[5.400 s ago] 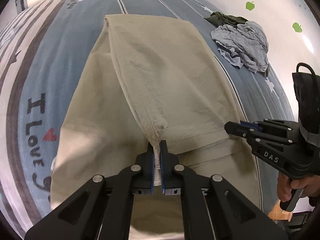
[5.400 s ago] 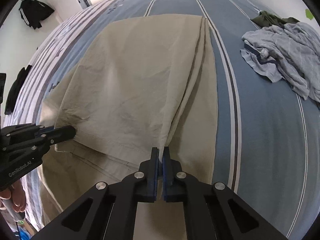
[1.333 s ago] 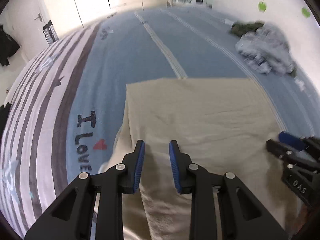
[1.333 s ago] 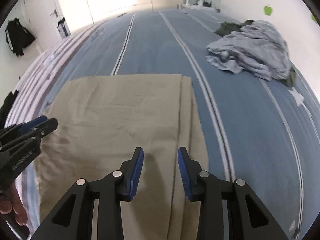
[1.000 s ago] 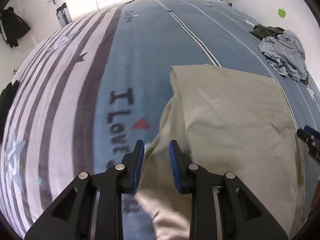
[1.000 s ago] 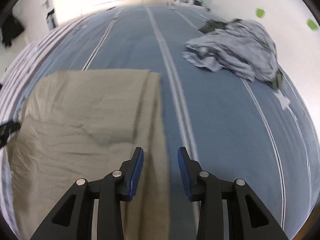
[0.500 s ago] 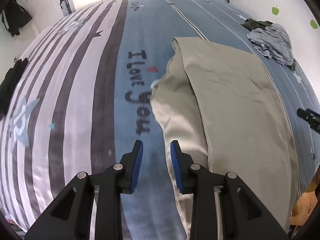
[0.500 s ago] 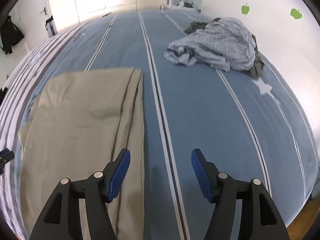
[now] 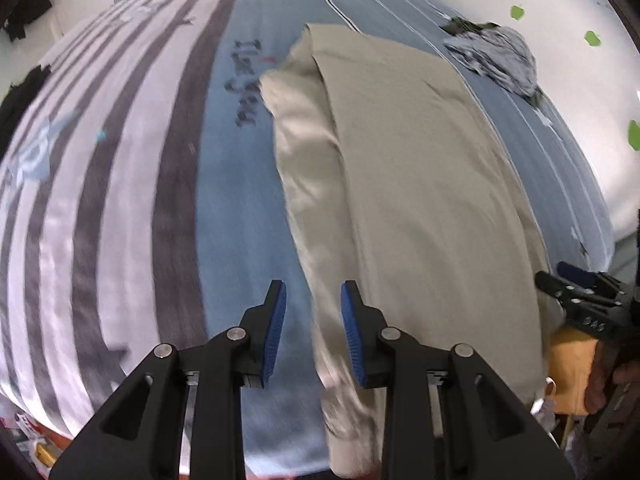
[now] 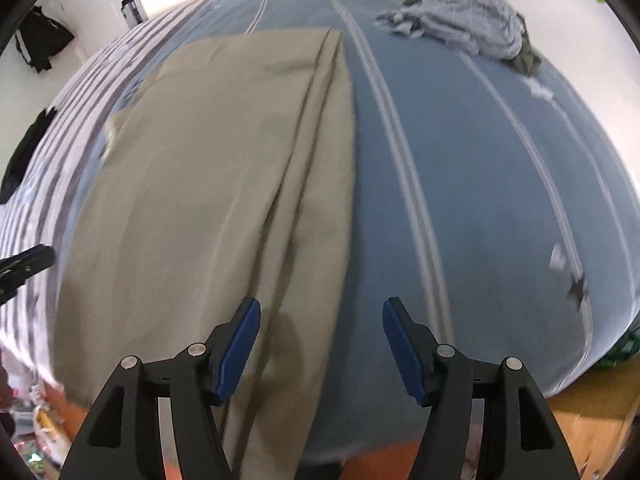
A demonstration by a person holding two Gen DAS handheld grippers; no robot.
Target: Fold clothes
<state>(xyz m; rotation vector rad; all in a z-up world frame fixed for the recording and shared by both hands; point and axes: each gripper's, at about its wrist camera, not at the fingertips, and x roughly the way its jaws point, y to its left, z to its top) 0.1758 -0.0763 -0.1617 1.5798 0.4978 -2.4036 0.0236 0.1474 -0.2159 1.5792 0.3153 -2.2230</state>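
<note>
Left gripper (image 9: 312, 334) stands slightly open and empty, trousers (image 9: 420, 184) just right. Right gripper (image 10: 322, 346), just widened, gapes empty over their right edge.

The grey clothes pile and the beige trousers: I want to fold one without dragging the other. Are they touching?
Apart. The right wrist view shows bare blue bedsheet between the beige trousers and the grey clothes pile.

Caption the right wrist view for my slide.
Open right gripper above the beige trousers' edge on a blue bed.

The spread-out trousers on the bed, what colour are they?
Plain beige trousers, no pattern; clearest in the right wrist view.
</note>
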